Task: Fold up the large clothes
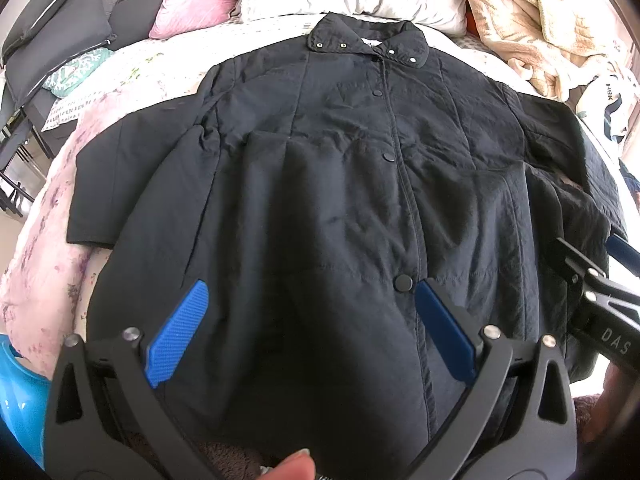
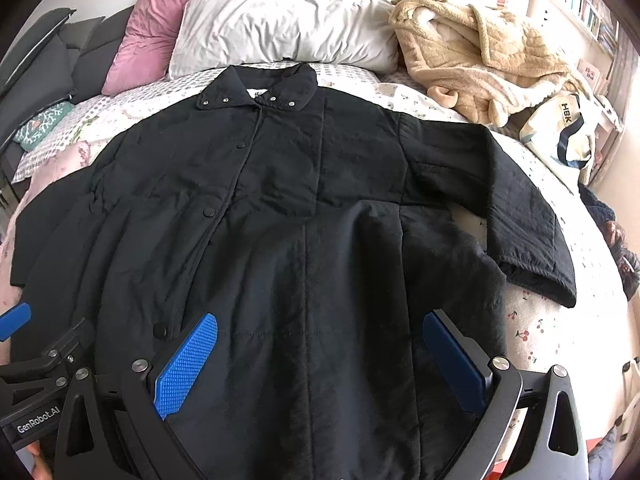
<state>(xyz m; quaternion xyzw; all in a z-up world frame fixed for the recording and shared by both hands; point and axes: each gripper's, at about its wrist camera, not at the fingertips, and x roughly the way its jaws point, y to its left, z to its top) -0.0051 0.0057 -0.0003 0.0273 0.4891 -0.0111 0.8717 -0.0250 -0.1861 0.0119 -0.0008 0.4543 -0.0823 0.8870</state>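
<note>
You've got a plain black coat (image 2: 280, 208) with black snaps under your blue-padded, black-framed left claw (image 1: 308, 320) and right claw (image 2: 320, 344); the bedsheet (image 2: 540, 320) is white with little red cherries, there's a pink pillow (image 2: 148, 28), a pale grey pillow (image 2: 288, 12) and a cream fleece robe (image 2: 480, 52)

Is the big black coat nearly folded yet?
Not yet. Done: the black coat lies flat on the bed, buttoned, sleeves spread out. In hand: nothing; the left tongs and right tongs are open over its hem. Left: every fold.
</note>
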